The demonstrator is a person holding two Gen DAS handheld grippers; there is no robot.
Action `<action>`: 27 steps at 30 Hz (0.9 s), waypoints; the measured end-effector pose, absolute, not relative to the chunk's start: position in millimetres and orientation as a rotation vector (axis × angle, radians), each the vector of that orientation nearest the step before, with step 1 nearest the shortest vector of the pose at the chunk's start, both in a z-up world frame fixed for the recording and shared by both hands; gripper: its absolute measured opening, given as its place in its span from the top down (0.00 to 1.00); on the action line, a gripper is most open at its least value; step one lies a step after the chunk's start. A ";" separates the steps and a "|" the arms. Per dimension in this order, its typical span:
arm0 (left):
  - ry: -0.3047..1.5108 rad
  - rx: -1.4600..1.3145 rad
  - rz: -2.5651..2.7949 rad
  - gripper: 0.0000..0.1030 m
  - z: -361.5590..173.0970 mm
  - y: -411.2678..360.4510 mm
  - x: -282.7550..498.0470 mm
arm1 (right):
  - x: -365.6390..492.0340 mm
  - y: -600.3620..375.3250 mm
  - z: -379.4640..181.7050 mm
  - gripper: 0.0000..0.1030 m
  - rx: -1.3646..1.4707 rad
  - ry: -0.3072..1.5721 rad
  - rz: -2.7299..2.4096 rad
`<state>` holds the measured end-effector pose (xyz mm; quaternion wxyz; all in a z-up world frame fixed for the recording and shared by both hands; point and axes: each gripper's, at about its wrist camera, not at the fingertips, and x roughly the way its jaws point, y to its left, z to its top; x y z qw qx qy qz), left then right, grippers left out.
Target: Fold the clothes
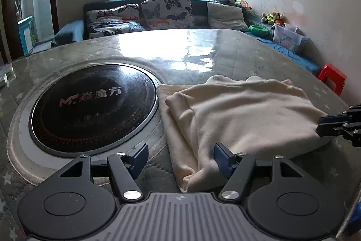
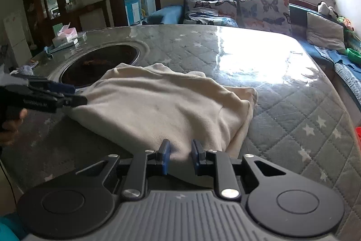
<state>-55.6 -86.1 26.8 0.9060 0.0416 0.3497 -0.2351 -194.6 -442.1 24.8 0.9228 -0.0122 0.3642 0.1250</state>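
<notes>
A cream garment [image 1: 243, 114] lies folded in layers on the quilted table [image 1: 180, 53], to the right of a round black cooktop. My left gripper [image 1: 181, 159] is open at the garment's near left corner; the cloth edge lies between its blue pads, and neither pad presses on it. In the right wrist view that gripper [image 2: 75, 95] comes in from the left at the garment's [image 2: 158, 105] left edge, with a hand behind it. My right gripper [image 2: 181, 157] is shut on the garment's near edge, cloth bunched between its pads. It shows at the far right [image 1: 334, 125] in the left wrist view.
A round black cooktop [image 1: 94, 101] is set into the table left of the garment. A tissue box [image 2: 65, 34] and small items sit at the table's far left. A sofa with butterfly cushions [image 1: 167, 8] stands behind, and a red stool [image 1: 331, 78] to the right.
</notes>
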 end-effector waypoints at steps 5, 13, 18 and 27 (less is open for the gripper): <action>0.704 0.073 -0.488 0.32 34.6 -85.4 -57.0 | -184.1 -444.7 34.3 0.81 -0.040 0.720 0.238; 0.734 0.064 -0.486 0.31 29.3 -83.6 -54.1 | -161.9 -456.5 27.5 0.83 0.004 0.749 0.235; 0.741 0.077 -0.479 0.31 27.1 -87.5 -50.5 | -134.1 -462.3 29.0 0.82 -0.005 0.727 0.205; 0.758 0.075 -0.476 0.31 25.1 -84.2 -48.7 | -117.7 -460.9 23.1 0.80 -0.057 0.736 0.180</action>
